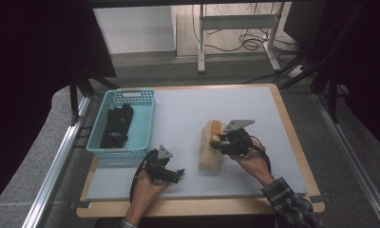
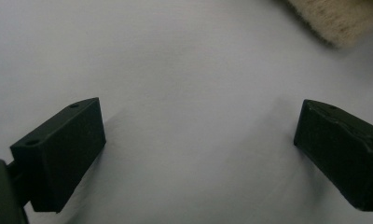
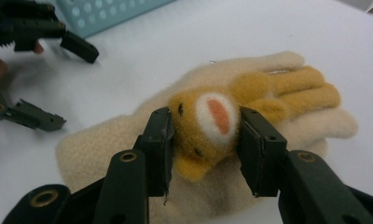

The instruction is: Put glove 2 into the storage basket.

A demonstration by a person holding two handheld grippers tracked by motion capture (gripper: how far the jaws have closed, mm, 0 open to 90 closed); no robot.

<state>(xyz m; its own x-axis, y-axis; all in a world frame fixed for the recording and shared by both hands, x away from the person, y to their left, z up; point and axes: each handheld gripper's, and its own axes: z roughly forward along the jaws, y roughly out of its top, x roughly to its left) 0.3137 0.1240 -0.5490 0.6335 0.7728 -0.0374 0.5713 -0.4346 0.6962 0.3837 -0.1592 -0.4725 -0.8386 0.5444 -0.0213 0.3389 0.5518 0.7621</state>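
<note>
We reach our right tool (image 3: 204, 140) in level, clamped on the toy (image 3: 208, 126); our left tool (image 2: 198, 144) rests apart on the worktop (image 2: 184, 70).

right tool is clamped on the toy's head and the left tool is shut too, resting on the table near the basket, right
Not quite. The left tool is open: the left gripper view shows its jaws wide apart over bare table. The rest holds: the right tool clamps the toy by its head, and the basket is nearby.

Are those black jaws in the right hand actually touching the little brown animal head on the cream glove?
Touching. The right gripper view shows the right gripper with both jaws pressed against the sides of the animal head on the glove.
</note>
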